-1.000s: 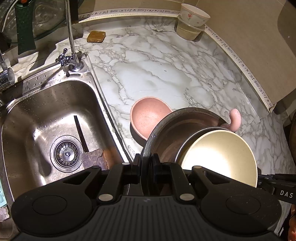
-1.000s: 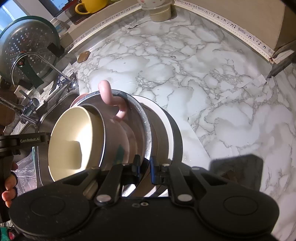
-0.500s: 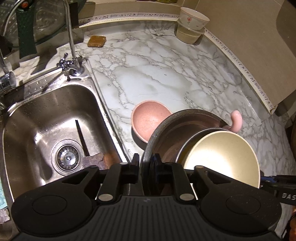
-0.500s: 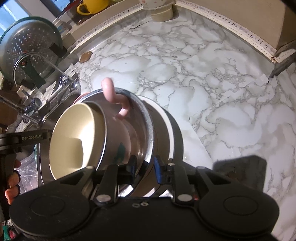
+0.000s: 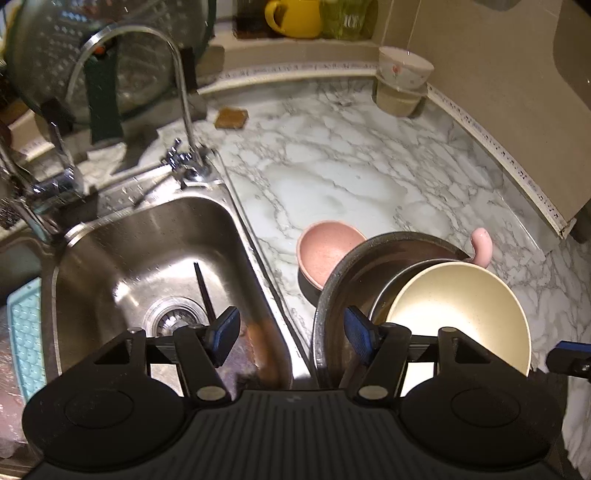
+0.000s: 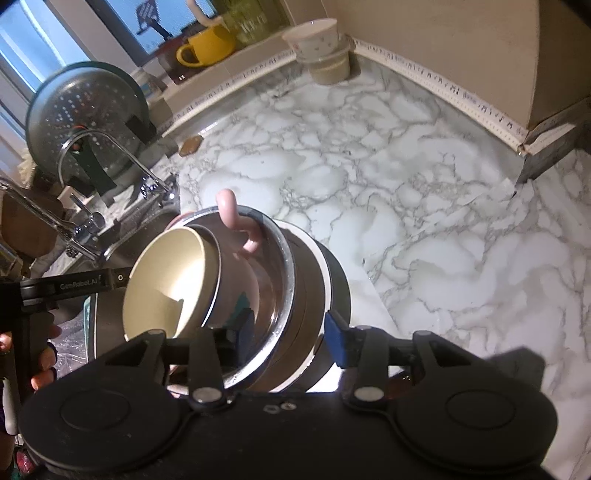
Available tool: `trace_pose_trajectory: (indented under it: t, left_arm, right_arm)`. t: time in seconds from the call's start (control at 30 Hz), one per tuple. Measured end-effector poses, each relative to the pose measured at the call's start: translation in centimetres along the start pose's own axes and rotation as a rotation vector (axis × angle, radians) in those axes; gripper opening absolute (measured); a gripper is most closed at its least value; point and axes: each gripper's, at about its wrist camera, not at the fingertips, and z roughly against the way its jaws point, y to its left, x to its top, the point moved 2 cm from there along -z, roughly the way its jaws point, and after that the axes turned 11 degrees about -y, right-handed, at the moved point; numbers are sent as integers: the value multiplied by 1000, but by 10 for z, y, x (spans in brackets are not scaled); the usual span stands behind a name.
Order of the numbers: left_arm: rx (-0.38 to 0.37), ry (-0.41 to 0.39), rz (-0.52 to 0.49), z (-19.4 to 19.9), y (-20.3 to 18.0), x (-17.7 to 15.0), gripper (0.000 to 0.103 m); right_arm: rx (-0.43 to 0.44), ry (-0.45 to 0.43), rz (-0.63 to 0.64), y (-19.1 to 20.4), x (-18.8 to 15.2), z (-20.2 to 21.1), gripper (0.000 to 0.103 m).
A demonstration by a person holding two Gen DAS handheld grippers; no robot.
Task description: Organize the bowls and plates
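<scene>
A steel bowl [image 5: 354, 273] [image 6: 284, 266] stands on the marble counter beside the sink, on a white plate [image 6: 327, 269]. Inside it a cream bowl [image 5: 458, 314] [image 6: 166, 280] leans, with a pink handle [image 5: 482, 245] [image 6: 229, 210] sticking up behind. A small pink bowl [image 5: 325, 254] lies behind the steel bowl. My left gripper [image 5: 291, 332] is opening, straddling the steel rim on the sink side without pressing it. My right gripper [image 6: 290, 336] is opening too, with the rim and plate edge between its blue pads [image 6: 336, 343], which stand clear of them.
The steel sink [image 5: 147, 236] with a dark stick [image 5: 203, 291] in it lies left, under the faucet [image 5: 177, 92]. Two stacked bowls [image 5: 402, 81] sit in the far corner. A yellow mug [image 5: 291, 16] and a colander [image 5: 74, 55] stand behind. A hand [image 6: 40, 369] holds the left gripper.
Both grippers were shut on the steel bowl's rim and have let go, their jaws spreading. Both cameras have lifted and tipped back, bringing the window ledge into view.
</scene>
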Motion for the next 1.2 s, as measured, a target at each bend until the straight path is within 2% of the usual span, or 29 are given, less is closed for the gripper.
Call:
trace_pose_trajectory:
  t: [0.1, 0.33, 0.4, 0.6, 0.67, 0.83, 1.0, 1.13, 1.2]
  left_arm:
    - [2, -46, -11, 15, -3, -2, 67]
    - [13, -152, -44, 58, -15, -14, 68]
    - [11, -183, -54, 71, -21, -19, 73]
    - [0, -272, -96, 105, -45, -37, 76]
    - [-17, -296, -104, 113, -53, -44, 79]
    - [-68, -336, -115, 127, -69, -61, 79]
    - [-115, -363, -129, 138, -82, -77, 80]
    - [-139, -405, -144, 146, -88, -87, 90]
    - [-159, -426, -147, 149, -91, -90, 103]
  right_arm:
    - [19, -36, 38, 4, -1, 14, 49]
    - [46, -161, 161, 16, -9, 49, 64]
    - [59, -190, 187, 19, -13, 57, 65]
    - [68, -264, 252, 26, -28, 77, 73]
    - [64, -294, 264, 27, -35, 83, 76]
    - [37, -363, 293, 25, -50, 96, 83]
    - [48, -409, 302, 21, -62, 109, 93]
    - [55, -449, 288, 16, -71, 119, 100]
    - [57, -462, 275, 13, -75, 123, 103]
